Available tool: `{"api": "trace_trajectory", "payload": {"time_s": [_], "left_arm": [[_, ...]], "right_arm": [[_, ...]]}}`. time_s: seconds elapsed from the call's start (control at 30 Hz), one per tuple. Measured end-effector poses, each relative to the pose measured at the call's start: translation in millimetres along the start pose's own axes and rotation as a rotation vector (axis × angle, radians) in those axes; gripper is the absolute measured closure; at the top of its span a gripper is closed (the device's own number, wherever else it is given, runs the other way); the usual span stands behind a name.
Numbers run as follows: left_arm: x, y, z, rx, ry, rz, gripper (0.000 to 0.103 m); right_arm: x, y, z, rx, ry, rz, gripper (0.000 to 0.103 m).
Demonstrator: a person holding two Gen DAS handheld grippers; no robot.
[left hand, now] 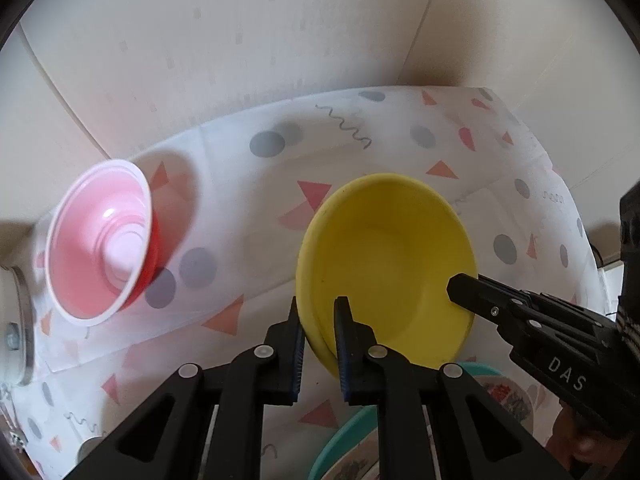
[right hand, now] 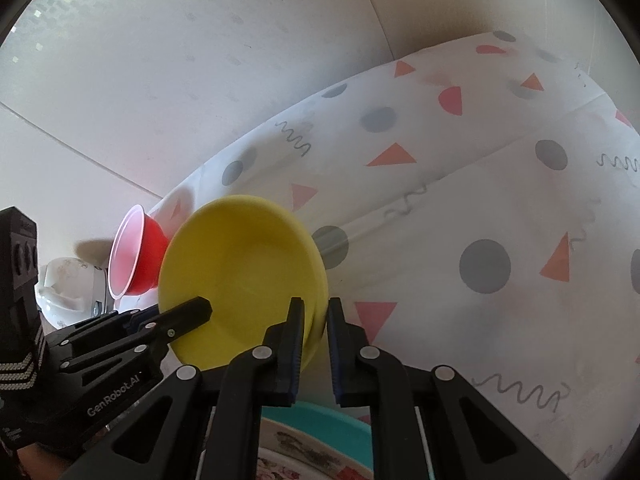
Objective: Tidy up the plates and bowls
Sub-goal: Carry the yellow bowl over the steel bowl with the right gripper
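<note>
Both hand-held grippers clamp the yellow bowl (left hand: 384, 268): the left hand-held gripper (left hand: 318, 316) pinches its near rim, and the right hand-held gripper (right hand: 314, 316) nips the opposite edge. Held tilted between them, the bowl hangs above the patterned cloth on the desk (right hand: 500, 200), over a teal-rimmed plate (left hand: 348, 440). A red bowl (left hand: 100, 244) lies beyond the left gripper. Judging by this, the carrying step is in hand; next comes a level, joint lowering.

Patterned cloth (right hand: 500, 200) right of the yellow bowl (right hand: 248, 264) lies bare; red bowl (right hand: 148, 256) crowds its left.
</note>
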State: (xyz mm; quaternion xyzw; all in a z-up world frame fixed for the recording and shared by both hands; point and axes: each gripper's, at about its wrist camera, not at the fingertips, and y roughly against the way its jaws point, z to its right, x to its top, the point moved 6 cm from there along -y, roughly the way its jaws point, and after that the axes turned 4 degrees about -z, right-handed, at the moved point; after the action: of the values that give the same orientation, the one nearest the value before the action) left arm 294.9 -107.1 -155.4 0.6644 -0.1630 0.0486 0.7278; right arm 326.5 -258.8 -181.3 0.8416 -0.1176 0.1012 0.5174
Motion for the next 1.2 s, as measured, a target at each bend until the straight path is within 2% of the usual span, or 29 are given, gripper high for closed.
{"api": "trace_trajectory", "payload": {"time_s": [0.4, 0.7, 1.03, 1.2], "left_arm": [[-14, 41, -12, -0.035, 0.037, 0.078, 0.089], [-47, 81, -44, -0.07, 0.104, 0.127, 0.089], [-99, 108, -92, -0.056, 0.181, 0.147, 0.089], [-129, 102, -117, -0.054, 0.248, 0.115, 0.088]], "right_arm": [[-10, 28, -30, 0.047, 0.018, 0.042, 0.094], [-28, 51, -75, 0.098, 0.085, 0.066, 0.094], [-65, 47, -131, 0.121, 0.152, 0.01, 0.094], [-87, 35, -152, 0.142, 0.189, -0.035, 0.094]]}}
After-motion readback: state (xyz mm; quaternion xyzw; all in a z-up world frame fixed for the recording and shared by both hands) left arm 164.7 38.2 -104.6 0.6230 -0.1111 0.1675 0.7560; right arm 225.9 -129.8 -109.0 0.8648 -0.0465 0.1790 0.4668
